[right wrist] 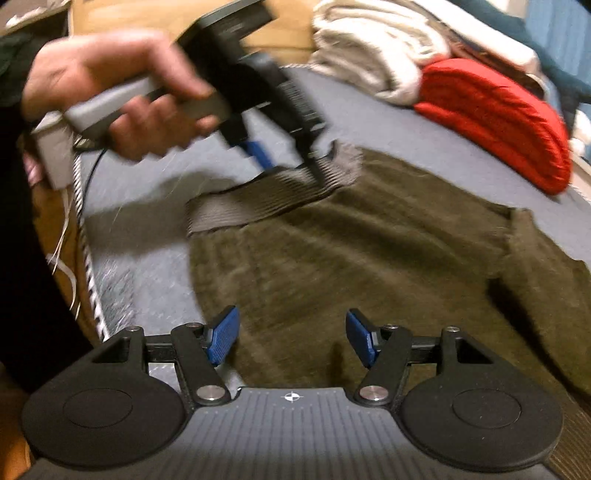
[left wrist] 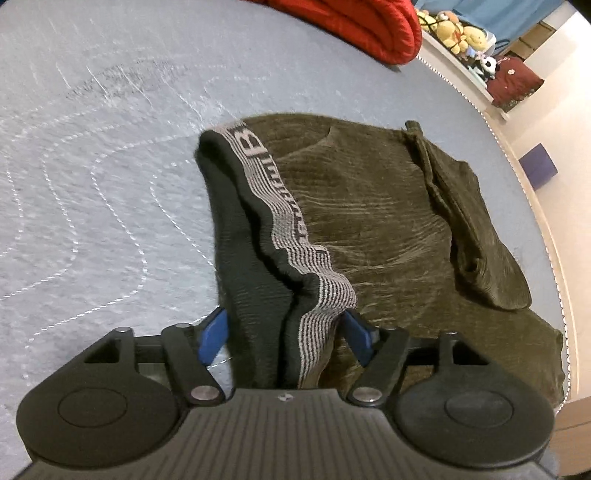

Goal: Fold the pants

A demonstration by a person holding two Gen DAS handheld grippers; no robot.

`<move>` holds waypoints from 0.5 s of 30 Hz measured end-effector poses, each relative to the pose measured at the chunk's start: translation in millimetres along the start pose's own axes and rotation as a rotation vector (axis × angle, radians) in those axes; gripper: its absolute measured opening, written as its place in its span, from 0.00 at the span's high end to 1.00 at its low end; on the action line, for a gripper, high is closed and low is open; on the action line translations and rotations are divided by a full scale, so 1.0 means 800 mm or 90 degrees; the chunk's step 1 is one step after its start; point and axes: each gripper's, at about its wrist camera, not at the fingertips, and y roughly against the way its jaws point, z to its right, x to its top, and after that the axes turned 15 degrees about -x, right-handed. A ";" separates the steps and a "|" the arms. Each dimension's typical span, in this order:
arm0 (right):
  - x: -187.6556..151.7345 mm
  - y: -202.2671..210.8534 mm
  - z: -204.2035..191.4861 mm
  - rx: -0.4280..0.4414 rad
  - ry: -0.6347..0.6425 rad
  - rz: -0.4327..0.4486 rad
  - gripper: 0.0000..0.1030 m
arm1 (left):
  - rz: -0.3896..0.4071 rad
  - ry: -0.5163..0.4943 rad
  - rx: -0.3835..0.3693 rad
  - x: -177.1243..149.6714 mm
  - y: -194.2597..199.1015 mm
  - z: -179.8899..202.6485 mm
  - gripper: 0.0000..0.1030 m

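Note:
Olive-brown corduroy pants point(left wrist: 369, 206) lie on a blue-grey quilted bed cover point(left wrist: 92, 166). Their striped grey and black waistband point(left wrist: 284, 221) is lifted and runs between the blue pads of my left gripper point(left wrist: 284, 332), which stands wide around the bunched waistband. In the right wrist view the left gripper point(right wrist: 280, 158), held by a hand point(right wrist: 110, 92), holds the waistband point(right wrist: 258, 199) above the pants point(right wrist: 369, 266). My right gripper point(right wrist: 291, 336) is open and empty, just over the pants' cloth.
A red quilted blanket point(left wrist: 369, 26) lies at the far edge, with white folded cloth point(right wrist: 369, 48) beside it. Plush toys point(left wrist: 458, 33) sit on a shelf beyond the bed. The bed's edge with striped piping point(right wrist: 88, 258) runs at the left.

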 end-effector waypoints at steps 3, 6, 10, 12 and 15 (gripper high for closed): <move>-0.012 -0.001 -0.021 0.018 0.069 -0.008 0.37 | -0.008 0.006 -0.007 0.004 -0.013 0.000 0.25; -0.012 0.004 -0.025 0.017 0.093 0.007 0.39 | 0.000 0.018 -0.014 0.009 -0.020 -0.002 0.22; -0.008 0.005 -0.018 0.026 0.078 -0.002 0.50 | 0.034 0.104 -0.045 0.025 -0.023 -0.023 0.21; -0.008 0.003 -0.019 0.028 0.078 -0.003 0.50 | 0.057 0.148 -0.064 0.034 -0.021 -0.035 0.20; -0.008 0.005 -0.020 0.027 0.083 -0.003 0.50 | 0.085 0.200 -0.080 0.048 -0.025 -0.051 0.20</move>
